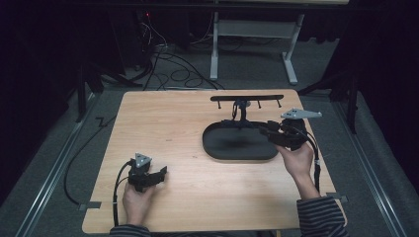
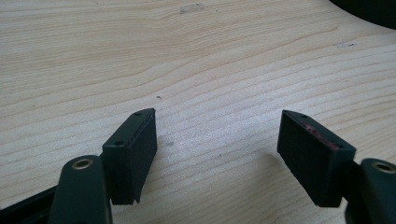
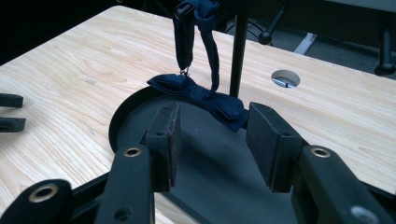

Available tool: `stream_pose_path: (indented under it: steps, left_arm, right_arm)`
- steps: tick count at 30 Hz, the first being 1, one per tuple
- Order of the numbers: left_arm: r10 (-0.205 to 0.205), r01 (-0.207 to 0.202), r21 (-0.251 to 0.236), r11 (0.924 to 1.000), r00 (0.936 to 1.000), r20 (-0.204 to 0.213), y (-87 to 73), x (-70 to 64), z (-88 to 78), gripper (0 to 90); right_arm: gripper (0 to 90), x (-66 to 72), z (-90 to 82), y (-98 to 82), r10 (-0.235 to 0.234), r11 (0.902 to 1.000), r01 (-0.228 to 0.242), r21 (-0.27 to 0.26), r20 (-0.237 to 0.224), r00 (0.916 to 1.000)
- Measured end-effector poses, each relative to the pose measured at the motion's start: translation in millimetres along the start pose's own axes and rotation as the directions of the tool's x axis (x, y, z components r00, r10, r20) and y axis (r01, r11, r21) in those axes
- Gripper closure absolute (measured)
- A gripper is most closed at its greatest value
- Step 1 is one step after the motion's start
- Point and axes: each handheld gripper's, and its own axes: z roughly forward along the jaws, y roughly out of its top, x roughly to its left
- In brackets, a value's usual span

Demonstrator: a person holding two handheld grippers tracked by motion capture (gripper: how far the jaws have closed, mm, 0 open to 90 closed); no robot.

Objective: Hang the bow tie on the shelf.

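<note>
The left gripper (image 1: pixel 157 175) is resting near the front edge of the wooden table (image 1: pixel 163 123), its jaws spread wide over bare wood and holding nothing, well apart from the work. Farther in, the right gripper (image 3: pixel 212 140) is reaching over the black tray (image 3: pixel 140 105) toward the navy bow tie (image 3: pixel 205 98); its jaws are standing apart with nothing pinched between the pads, and the bow is sitting just beyond their tips. The bow tie is hanging by its strap (image 3: pixel 194 32) from a peg of the black rack (image 1: pixel 247 98) at the far side, with the bow drooping at the tray's far rim, beside the rack's upright post (image 3: pixel 238 51). As I judge it, the risk is lying in that closeness: a jaw may be catching the post instead of the fabric, or closing on only a thin fold that is slipping free. A pull with the strap looped on the peg could also be tipping the rack or dragging the tray.
</note>
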Motion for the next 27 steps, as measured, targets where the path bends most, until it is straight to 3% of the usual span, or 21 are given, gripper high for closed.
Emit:
stream_pose_path:
  steps: [27]
  left_arm:
    - [-0.003, 0.003, 0.000, 1.0000, 1.0000, 0.002, 0.0, -0.1, 0.0, 28.9]
  right_arm:
    - [54.0, 13.6, -4.1, -32.9, 0.030, 0.9995, -0.030, -0.007, -0.042, 0.9987]
